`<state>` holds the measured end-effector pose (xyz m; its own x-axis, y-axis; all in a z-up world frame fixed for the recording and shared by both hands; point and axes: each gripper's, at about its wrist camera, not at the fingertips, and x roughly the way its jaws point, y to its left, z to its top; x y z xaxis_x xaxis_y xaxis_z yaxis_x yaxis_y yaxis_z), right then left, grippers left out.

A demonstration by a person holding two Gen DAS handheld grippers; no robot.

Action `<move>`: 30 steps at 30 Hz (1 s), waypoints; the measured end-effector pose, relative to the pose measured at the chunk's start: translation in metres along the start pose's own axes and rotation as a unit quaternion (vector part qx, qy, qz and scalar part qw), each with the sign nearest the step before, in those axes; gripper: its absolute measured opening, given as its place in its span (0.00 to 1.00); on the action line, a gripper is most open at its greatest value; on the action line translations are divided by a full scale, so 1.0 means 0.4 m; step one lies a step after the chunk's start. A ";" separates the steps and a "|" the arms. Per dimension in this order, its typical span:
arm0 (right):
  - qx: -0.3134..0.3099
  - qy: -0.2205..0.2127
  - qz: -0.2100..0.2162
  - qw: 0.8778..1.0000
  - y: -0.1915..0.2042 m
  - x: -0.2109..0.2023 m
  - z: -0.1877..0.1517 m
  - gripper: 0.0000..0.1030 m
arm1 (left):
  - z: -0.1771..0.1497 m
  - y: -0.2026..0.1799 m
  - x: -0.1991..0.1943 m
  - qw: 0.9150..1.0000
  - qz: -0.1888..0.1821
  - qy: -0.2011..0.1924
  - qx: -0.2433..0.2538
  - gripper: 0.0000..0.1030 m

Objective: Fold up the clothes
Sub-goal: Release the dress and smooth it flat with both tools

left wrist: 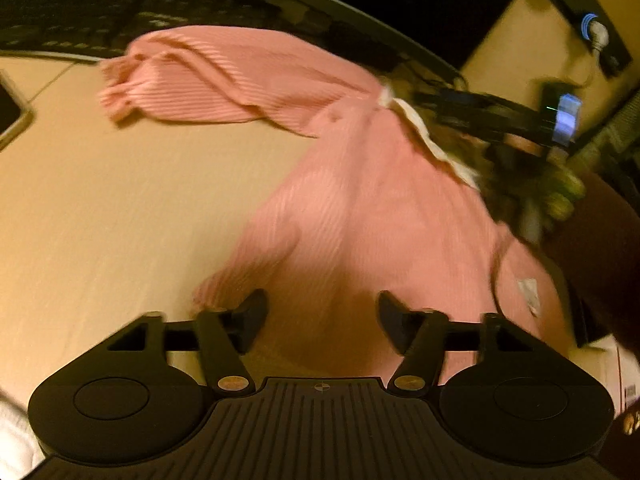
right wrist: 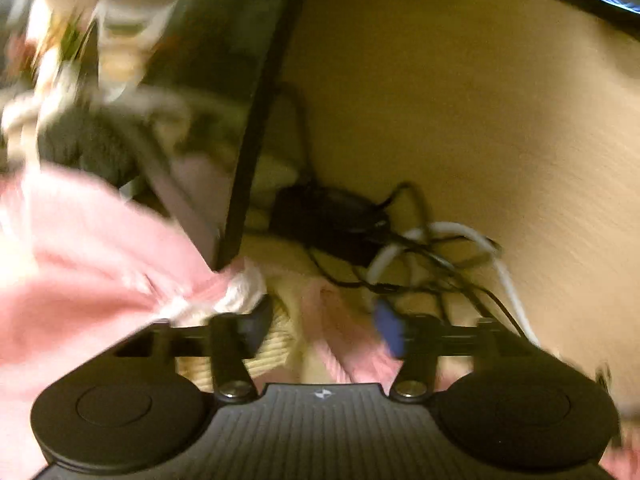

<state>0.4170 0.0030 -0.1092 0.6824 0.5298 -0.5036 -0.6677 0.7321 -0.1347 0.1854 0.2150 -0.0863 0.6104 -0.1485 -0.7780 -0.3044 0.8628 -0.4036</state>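
Pink ribbed garment (left wrist: 360, 208) lies spread on the tan surface (left wrist: 100, 200), body nearest your left gripper (left wrist: 322, 316), whose jaws stand apart over the hem, holding nothing. One sleeve (left wrist: 208, 76) reaches toward 11 o'clock, presumably laid out for folding. Your right gripper (right wrist: 324, 324) also has its jaws apart, over the white collar edge (right wrist: 240, 292). Only that view shows tangled cables (right wrist: 420, 256) at 1 o'clock; only the left shows a keyboard (left wrist: 100, 12) at the far edge.

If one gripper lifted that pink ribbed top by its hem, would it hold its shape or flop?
It would probably flop: the pink ribbed top already lies in soft folds and bunches on the table. Its sleeve would likely trail behind, since it sprawls off to one side. The thin knit looks light.
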 end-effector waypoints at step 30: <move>0.312 0.175 -0.176 0.917 0.155 -0.633 -0.368 0.03 | 0.073 -0.041 0.146 0.964 -0.139 0.055 0.220 0.97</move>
<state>0.1591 -0.1490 -0.1157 0.6128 0.1248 -0.7803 -0.0500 0.9916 0.1194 0.2473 0.2063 -0.1111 0.5355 -0.4333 -0.7249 0.2142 0.8999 -0.3797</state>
